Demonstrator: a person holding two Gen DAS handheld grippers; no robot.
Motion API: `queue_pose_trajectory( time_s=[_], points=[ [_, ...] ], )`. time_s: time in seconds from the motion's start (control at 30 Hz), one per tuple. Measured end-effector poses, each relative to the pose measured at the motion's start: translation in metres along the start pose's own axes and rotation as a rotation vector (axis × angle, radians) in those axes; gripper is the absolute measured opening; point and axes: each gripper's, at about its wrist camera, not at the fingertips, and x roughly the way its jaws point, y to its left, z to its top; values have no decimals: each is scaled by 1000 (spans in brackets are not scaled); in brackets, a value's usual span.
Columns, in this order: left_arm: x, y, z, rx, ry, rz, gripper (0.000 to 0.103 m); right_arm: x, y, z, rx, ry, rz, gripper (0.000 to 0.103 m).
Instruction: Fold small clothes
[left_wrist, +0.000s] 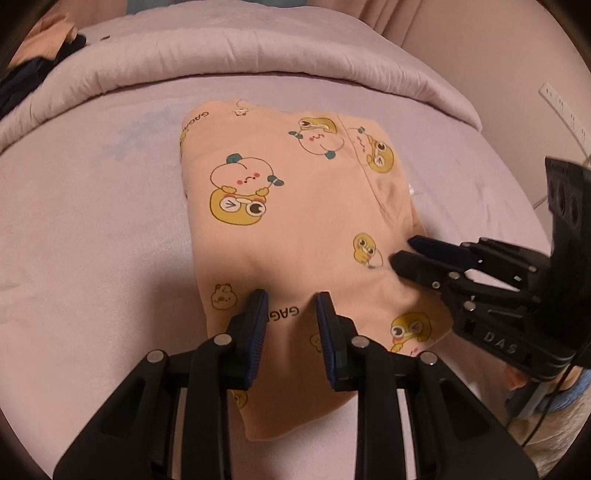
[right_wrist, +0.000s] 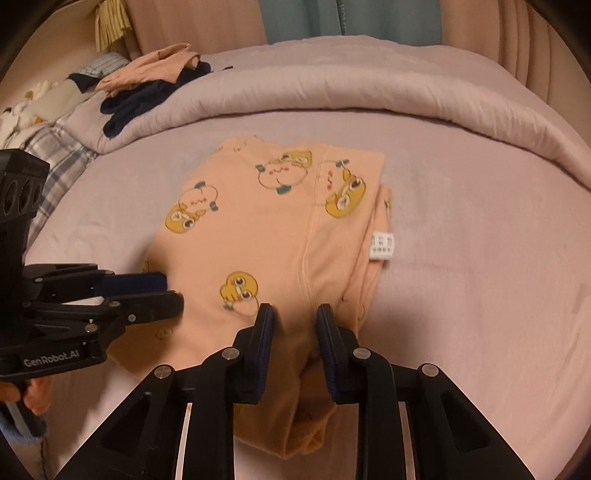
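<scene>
The folded peach garment (left_wrist: 295, 221) lies on the bed (left_wrist: 92, 221), under and ahead of both grippers. The left gripper (left_wrist: 291, 299) and the right gripper (right_wrist: 294, 312) have jaws parted, holding nothing.

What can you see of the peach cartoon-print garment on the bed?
The peach cartoon-print garment looks like soft knit cotton, printed with yellow frog-like and round white characters plus "GAGA" lettering. It lies folded, mostly flat, on the lilac bedsheet, a white care label sticking out its right edge. A seam runs lengthwise. Both open grippers, left gripper and right gripper, straddle its near end.
</scene>
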Motion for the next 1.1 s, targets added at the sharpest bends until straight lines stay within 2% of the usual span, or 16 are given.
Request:
queue_pose_trajectory(
  time_s=[0.17,0.3,0.43,0.57,0.6,0.67,0.7,0.73,0.9,1.1],
  points=[
    [-1,-4,-11,34,14,21,25,-20,10,-18,-24,-36,22,27],
    [-2,-3,-23,43,16,30,27,-7,12,-33,-22,28,11,27],
    [-9,5,-33,11,21,-3,28,-11,11,-44,1,30,31,27],
    [-22,18,-43,-62,11,-80,28,-26,1,-49,47,19,106,27],
    [-25,23,-44,-92,7,-108,30,-29,-6,-50,74,11,139,32],
    [-29,34,-44,-155,-12,-147,40,-34,-18,-51,137,1,203,51],
    [-30,41,-43,-192,-22,-154,53,-36,-28,-52,193,-4,231,67],
    [-30,49,-42,-233,-32,-159,59,-36,-34,-52,232,-10,244,72],
    [-18,83,-35,-419,-25,-278,59,-24,-64,-53,401,-11,330,72],
    [-2,87,-15,-476,-22,-368,59,-1,-79,-41,515,-4,416,72]
  ],
)
